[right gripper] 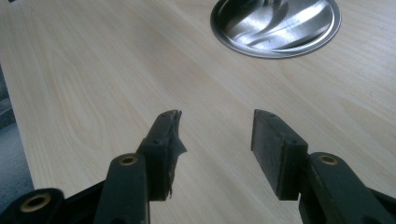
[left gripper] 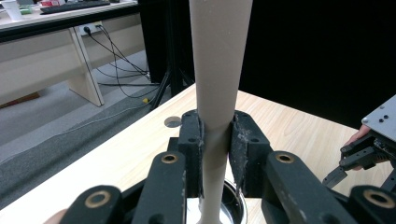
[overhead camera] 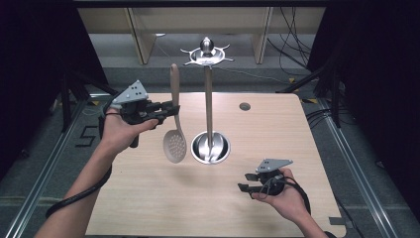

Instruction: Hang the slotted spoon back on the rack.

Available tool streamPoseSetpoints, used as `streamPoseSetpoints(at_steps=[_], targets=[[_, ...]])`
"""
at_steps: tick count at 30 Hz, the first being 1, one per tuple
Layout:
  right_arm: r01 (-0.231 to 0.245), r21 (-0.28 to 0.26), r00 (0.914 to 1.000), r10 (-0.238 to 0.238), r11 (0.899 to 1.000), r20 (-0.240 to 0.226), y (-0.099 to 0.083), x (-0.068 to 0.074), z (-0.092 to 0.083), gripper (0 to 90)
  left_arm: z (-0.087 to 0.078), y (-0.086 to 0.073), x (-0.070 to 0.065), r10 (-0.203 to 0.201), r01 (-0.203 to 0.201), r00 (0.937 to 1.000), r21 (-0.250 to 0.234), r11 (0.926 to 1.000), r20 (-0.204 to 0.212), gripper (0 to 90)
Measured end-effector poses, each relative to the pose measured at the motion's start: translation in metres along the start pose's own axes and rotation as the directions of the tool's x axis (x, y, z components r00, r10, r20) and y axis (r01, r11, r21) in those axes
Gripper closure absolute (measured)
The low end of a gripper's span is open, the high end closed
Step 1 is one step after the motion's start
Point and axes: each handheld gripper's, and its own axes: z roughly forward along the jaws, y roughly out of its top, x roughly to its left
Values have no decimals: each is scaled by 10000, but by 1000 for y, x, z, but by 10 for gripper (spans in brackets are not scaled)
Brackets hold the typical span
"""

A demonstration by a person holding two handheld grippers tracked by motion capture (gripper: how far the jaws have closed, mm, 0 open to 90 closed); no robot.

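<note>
Holding the slotted spoon (overhead camera: pixel 175 124) clamped mid-handle, long axis upright with bowl down, the left gripper (overhead camera: pixel 166 110) sits at 9 o'clock of the rack pole (overhead camera: pixel 209 106); right gripper (overhead camera: pixel 247 182) idles with jaws apart.

Lab, black curtains (overhead camera: pixel 376 74), floor cables (overhead camera: pixel 292 29)

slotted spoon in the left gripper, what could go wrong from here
The left gripper pinches the slotted spoon only by its smooth handle, with the perforated head hanging below in the air, so it might slip or swing. It hangs close beside the metal stand, so a sideways move could knock the pole or the hooked top. The right gripper is open over the table, too far off to catch a drop.
</note>
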Motion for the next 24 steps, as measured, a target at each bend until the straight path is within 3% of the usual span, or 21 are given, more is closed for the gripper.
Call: streamPoseSetpoints(at_steps=[14,15,24], targets=[[34,14,10000,-34,10000,-29,1,1,0,521,4,12,3,-34,34,10000,63,10000,68,749],[-147,51,9999,148,9999,-75,1,3,0,521,4,13,3,-24,24,10000,72,10000,90,749],[-102,41,9999,102,9999,-88,1,2,0,520,8,16,3,-107,101,9994,184,9998,335,748]])
